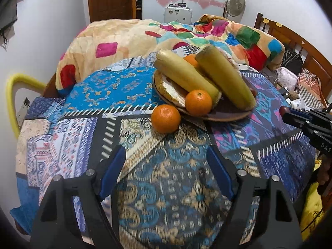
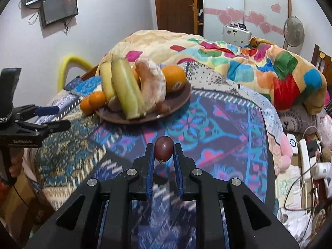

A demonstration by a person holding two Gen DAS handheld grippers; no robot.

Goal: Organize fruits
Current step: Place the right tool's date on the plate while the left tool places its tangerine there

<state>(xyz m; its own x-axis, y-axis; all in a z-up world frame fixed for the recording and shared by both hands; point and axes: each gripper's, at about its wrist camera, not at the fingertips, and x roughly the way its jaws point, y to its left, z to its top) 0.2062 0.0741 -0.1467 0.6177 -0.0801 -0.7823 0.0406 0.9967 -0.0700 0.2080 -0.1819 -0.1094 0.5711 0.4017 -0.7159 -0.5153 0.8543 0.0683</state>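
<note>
Brown plate (image 1: 228, 115): round and shallow, resting on the patterned cloth (image 1: 176, 166) that covers the bench; its near rim is bare in the left wrist view.
Plate contents: two long yellow-green bananas (image 1: 186, 74) lying across the top, a pale round bun-like item (image 2: 153, 83) under them, one orange (image 1: 198, 102) at the near edge and another orange (image 2: 173, 78) at the far side.
Loose orange (image 1: 165, 118): on the cloth just outside the plate rim, close beside the orange at the plate's edge; whether the two touch I cannot tell.
Grape (image 2: 164, 149): dark red, oval, pinched between the two blue-padded fingers of the right gripper (image 2: 164, 155), above the cloth, well apart from the plate.
Right gripper state: closed tight on the grape.
Left gripper (image 1: 166, 166): fingers spread wide with nothing between them, over the cloth, the loose orange lying ahead of the gap.
Behind the bench: a bed with a blanket (image 1: 124, 39) of coloured squares.
</note>
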